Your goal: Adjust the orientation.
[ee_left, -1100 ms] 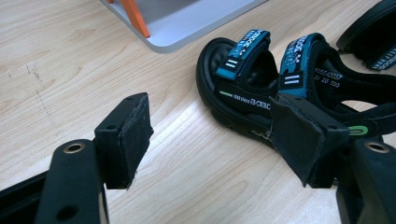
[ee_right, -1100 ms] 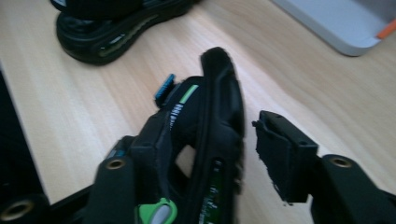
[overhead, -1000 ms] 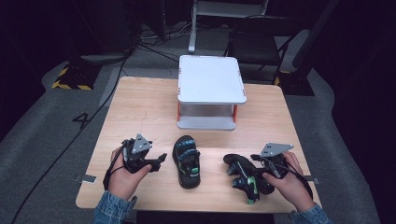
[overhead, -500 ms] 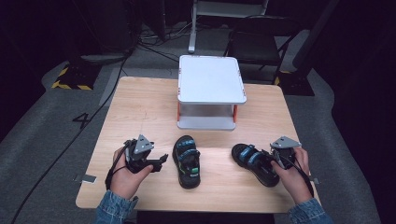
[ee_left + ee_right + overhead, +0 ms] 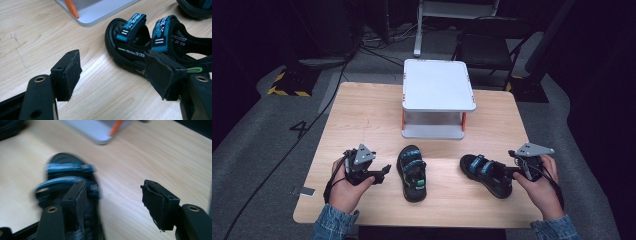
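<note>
From the high view I see a dark room with grey floor, cables and a black chair behind a light wooden counter (image 5: 362,115). At the counter's far middle stands a white two-level shelf stand with orange posts (image 5: 438,85). Nearer me lie two black sandals with teal straps: the left black-and-teal sandal (image 5: 412,172) sits near the middle, toe pointing away from me, and the right black-and-teal sandal (image 5: 487,174) lies well to its right, angled with its toe toward the stand. My left hand-held gripper (image 5: 382,172) rests low on the counter just left of the left sandal, jaws spread and holding nothing. My right hand-held gripper (image 5: 511,172) sits at the heel end of the right sandal; its jaws have just been opening.

In the left gripper view, the left hand-held gripper (image 5: 112,75) is released, bare wood showing between the two black padded jaws. The left sandal (image 5: 140,47) lies just beyond the right-side jaw, on its sole, with the stand's white base (image 5: 100,10) behind it and the edge of the other sandal (image 5: 195,7) at the top corner.

In the right gripper view, blurred, the right hand-held gripper (image 5: 113,205) is released, jaws wide apart. The right sandal (image 5: 67,182) lies on the counter behind the left-side jaw; I cannot tell whether that pad touches it. The gap between the pads shows bare wood.
</note>
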A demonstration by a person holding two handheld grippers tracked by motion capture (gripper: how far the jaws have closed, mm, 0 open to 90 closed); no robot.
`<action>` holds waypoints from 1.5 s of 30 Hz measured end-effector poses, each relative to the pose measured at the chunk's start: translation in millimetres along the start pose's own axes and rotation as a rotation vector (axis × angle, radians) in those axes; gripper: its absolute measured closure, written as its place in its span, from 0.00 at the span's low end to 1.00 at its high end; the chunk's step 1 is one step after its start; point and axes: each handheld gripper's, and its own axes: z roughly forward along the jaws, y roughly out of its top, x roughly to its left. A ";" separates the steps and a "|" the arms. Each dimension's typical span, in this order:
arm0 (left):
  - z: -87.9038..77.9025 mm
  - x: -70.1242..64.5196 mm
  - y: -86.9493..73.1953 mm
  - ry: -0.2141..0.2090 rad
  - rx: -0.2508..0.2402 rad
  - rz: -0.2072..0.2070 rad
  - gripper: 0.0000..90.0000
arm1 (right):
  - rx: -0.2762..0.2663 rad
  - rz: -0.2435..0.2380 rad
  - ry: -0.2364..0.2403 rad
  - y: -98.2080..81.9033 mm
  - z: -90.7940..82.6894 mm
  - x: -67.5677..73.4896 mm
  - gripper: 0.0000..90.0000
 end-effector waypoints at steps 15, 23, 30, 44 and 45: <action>2.4 -1.2 -0.7 -0.008 0.009 0.001 0.33 | 0.171 -0.287 0.019 2.5 35.9 30.0 0.72; 3.1 -1.8 -0.7 -0.011 0.006 -0.010 0.33 | 0.093 -0.165 0.064 7.6 25.6 28.1 0.89; 2.5 -2.8 -2.3 -0.011 0.011 -0.002 0.33 | -0.014 -0.040 0.106 32.9 29.2 51.3 0.88; -1.9 -2.5 -11.2 -0.001 0.021 -0.013 0.33 | -0.094 0.107 0.074 57.4 91.2 75.0 0.85; -1.9 -2.5 -11.7 -0.003 0.023 -0.012 0.33 | -0.099 0.100 0.076 57.5 93.8 76.9 0.83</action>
